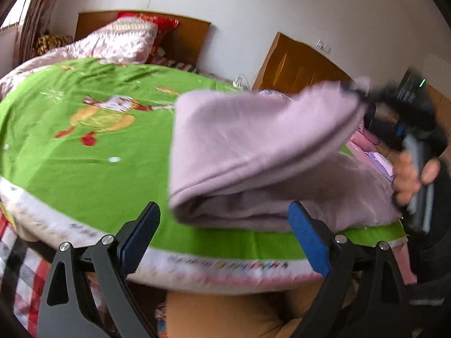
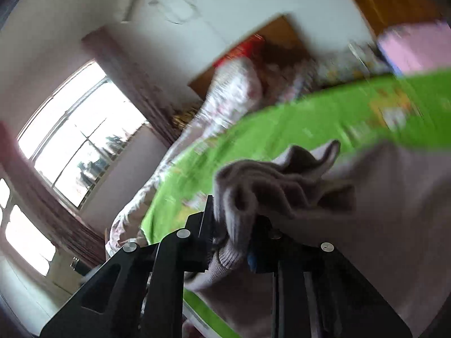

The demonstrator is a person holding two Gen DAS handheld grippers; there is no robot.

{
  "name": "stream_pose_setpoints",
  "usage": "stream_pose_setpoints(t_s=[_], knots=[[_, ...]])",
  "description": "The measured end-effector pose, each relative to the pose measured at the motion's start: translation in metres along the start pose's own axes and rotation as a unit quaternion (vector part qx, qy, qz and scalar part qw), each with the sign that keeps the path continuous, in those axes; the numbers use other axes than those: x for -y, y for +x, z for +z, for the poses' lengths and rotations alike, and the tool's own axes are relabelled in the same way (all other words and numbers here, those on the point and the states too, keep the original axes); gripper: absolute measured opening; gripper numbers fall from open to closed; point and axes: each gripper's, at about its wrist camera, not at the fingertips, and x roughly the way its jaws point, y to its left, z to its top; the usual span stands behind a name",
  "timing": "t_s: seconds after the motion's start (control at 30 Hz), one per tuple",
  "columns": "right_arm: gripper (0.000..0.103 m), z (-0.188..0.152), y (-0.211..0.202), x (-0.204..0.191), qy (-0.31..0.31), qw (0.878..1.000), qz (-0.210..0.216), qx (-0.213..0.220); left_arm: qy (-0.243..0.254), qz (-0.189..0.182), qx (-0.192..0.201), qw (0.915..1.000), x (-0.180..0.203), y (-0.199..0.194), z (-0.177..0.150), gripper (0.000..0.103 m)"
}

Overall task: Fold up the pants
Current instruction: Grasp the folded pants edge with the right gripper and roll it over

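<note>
Window [image 2: 81, 138] light fills the far left of the right wrist view, with a curtain [image 2: 132, 84] beside it. In the left wrist view, a green sheet [image 1: 93, 152] covers the bed, with much bare sheet on the left and its white printed border [image 1: 225, 267] running along the near edge. A quilt [image 1: 118, 42] is heaped at the head of the bed, against the headboard [image 1: 183, 36].

The left gripper [image 1: 222, 242] hangs at that near edge, its blue fingers [image 1: 308, 239] released and wide apart with nothing between them; the right finger just overlaps the pants' near edge.

The pants [image 1: 253, 152], pale lilac, lie on the right half of the bed close to the near border. One layer is lifted off the rest and curls leftward in the air, leaving a fold at its left end.

The right gripper [image 2: 234, 225] is clenched on a bunched edge of the pants [image 2: 267, 186], raised above the sheet. A hand [image 1: 408, 174] grips its handle at the far right.
</note>
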Motion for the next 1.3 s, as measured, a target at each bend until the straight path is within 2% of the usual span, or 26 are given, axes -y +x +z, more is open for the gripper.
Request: stream_pose_setpoints(t_s=[0.03,0.1,0.2,0.27,0.3,0.37,0.53,0.73,0.83,1.07,1.17,1.23,1.3], knots=[[0.021,0.008,0.000,-0.011,-0.011,1.000,0.010,0.006,0.004,0.026,-0.001,0.9997,0.006,0.008,0.005,0.092],[0.018,0.018,-0.003,-0.025,-0.029,0.999,0.021,0.016,0.000,0.054,0.006,0.9985,0.008,0.016,0.012,0.092],[0.017,0.025,-0.022,-0.037,-0.054,0.998,0.024,0.038,-0.035,0.113,0.007,0.9930,-0.009,0.027,0.024,0.092],[0.016,0.025,-0.031,-0.028,-0.050,0.997,0.013,0.052,0.012,0.157,-0.020,0.9874,-0.015,0.037,0.018,0.092],[0.016,0.023,-0.033,-0.019,-0.042,0.998,0.011,0.050,0.035,0.160,-0.020,0.9862,-0.020,0.036,0.013,0.092],[0.016,0.006,-0.034,0.007,-0.023,0.999,-0.011,0.039,0.054,0.145,-0.007,0.9879,-0.031,0.026,0.006,0.092],[0.016,-0.040,-0.035,0.075,0.053,0.997,-0.050,0.013,0.052,0.135,-0.008,0.9895,-0.038,0.021,0.009,0.094],[0.015,-0.077,-0.038,0.100,0.074,0.994,-0.079,-0.015,0.055,0.129,-0.003,0.9901,-0.039,0.022,0.009,0.095],[0.015,-0.097,-0.033,0.121,0.111,0.990,-0.084,-0.036,0.060,0.124,-0.006,0.9905,-0.041,0.024,0.011,0.096],[0.014,-0.096,-0.049,0.093,0.076,0.993,-0.087,-0.013,0.059,0.116,-0.005,0.9915,-0.045,0.023,0.011,0.097],[0.014,-0.112,-0.047,0.101,0.085,0.991,-0.097,-0.029,0.056,0.111,-0.004,0.9922,-0.046,0.022,0.012,0.097],[0.014,-0.117,-0.046,0.104,0.107,0.990,-0.085,-0.032,0.051,0.106,-0.002,0.9930,-0.049,0.022,0.013,0.097],[0.014,-0.115,-0.050,0.095,0.097,0.992,-0.077,-0.024,0.035,0.095,0.001,0.9948,-0.052,0.020,0.015,0.097]])
